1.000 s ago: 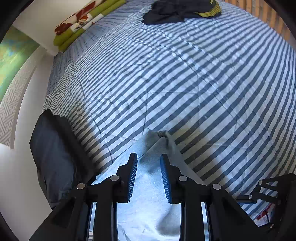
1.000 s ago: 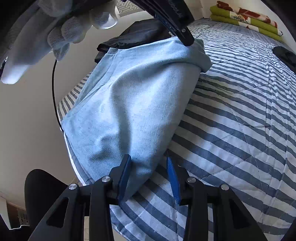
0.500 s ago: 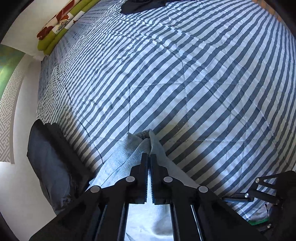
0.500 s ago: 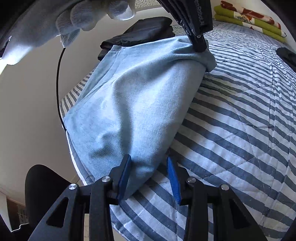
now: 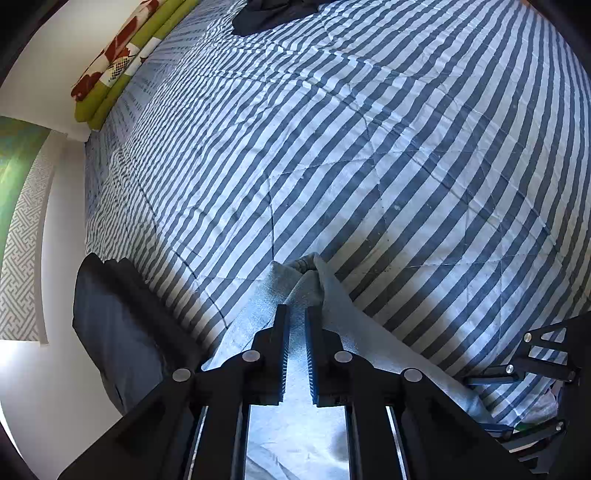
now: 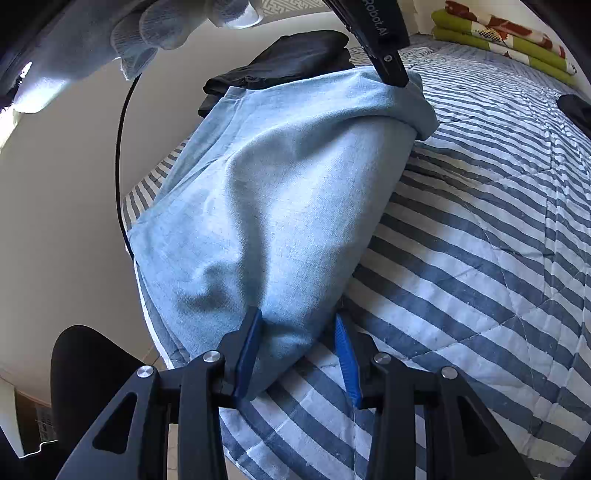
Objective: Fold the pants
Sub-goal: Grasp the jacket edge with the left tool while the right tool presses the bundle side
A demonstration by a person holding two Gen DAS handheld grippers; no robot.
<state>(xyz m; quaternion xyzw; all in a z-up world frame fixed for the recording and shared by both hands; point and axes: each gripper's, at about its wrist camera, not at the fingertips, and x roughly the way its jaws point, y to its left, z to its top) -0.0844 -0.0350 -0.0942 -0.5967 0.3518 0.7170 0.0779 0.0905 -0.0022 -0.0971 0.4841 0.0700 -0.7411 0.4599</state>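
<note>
Half a second back the left gripper [image 5: 296,314] had its fingers pinched together on the denim; now they are easing apart, a slim gap showing between the toothed pads, with a ridge of cloth running up between them and no firm squeeze to be seen. Meanwhile the right gripper [image 6: 298,323] has not budged.

Look at the light blue pants [image 6: 280,192]: folded into a thick bundle, lying at the near edge of the bed [image 5: 369,147], filling the centre and left of the right wrist view. Their far corner bunches into a small peak just above the left fingers at lower centre of the left wrist view.

Over on the right side, the blue-padded fingers [image 6: 249,343] stand apart, straddling the near corner of the bundle; the left pad touches the cloth, the right pad sits clear over the striped cover. At top centre of that view, the left gripper's black tip rests on the far corner, with a white-gloved hand [image 6: 122,40] at upper left.

Elsewhere: a folded dark garment [image 6: 284,59] just beyond the pants, a green floral pillow [image 5: 122,62] at upper left, more dark clothing [image 5: 273,14] along the top edge.
</note>
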